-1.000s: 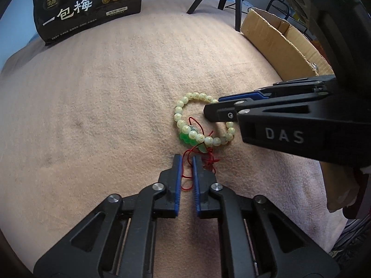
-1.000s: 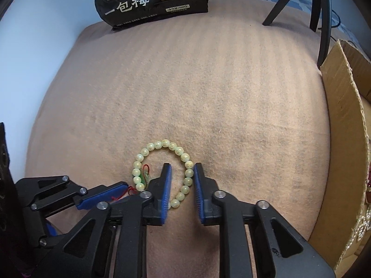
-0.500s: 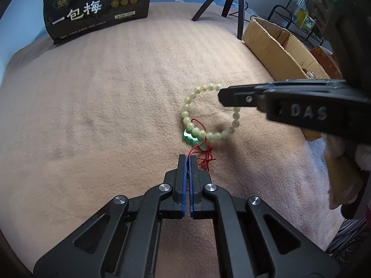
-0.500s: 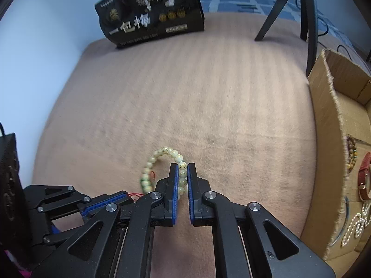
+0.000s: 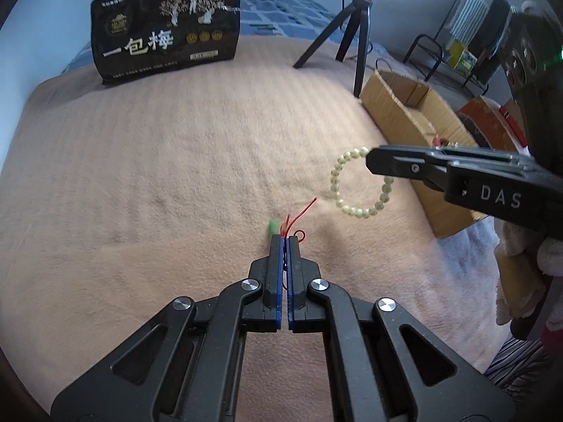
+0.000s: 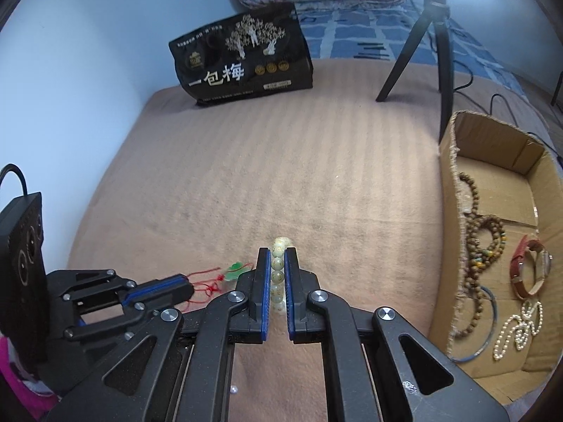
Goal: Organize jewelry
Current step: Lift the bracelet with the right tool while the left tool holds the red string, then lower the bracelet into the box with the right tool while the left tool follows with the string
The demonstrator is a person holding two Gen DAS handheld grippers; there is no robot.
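Note:
My left gripper [image 5: 284, 238] is shut on a thin red cord [image 5: 302, 209] that carries a small green pendant [image 5: 271, 227]. The cord and pendant hang at its tips above the tan blanket [image 5: 158, 176]. To the right, the right gripper [image 5: 369, 160] holds a pale yellow-green bead bracelet [image 5: 333, 180], which dangles free of the blanket. In the right wrist view the right gripper [image 6: 277, 254] is shut on the bracelet's beads [image 6: 281, 242]. The left gripper [image 6: 188, 286] sits lower left with the pendant [image 6: 235, 269] and cord [image 6: 207, 285] at its tips.
A cardboard box [image 6: 454, 176] at the right holds wooden bead strands [image 6: 475, 239], a red-strap watch [image 6: 527, 270], a pearl necklace [image 6: 520, 327] and a blue bangle [image 6: 491, 330]. A black printed bag [image 5: 165, 45] and a tripod [image 5: 352, 24] stand at the far end.
Both grippers shut, the left on the red cord, the right on the beads, and rose. The bracelet and the pendant cord came apart and lifted off the blanket.

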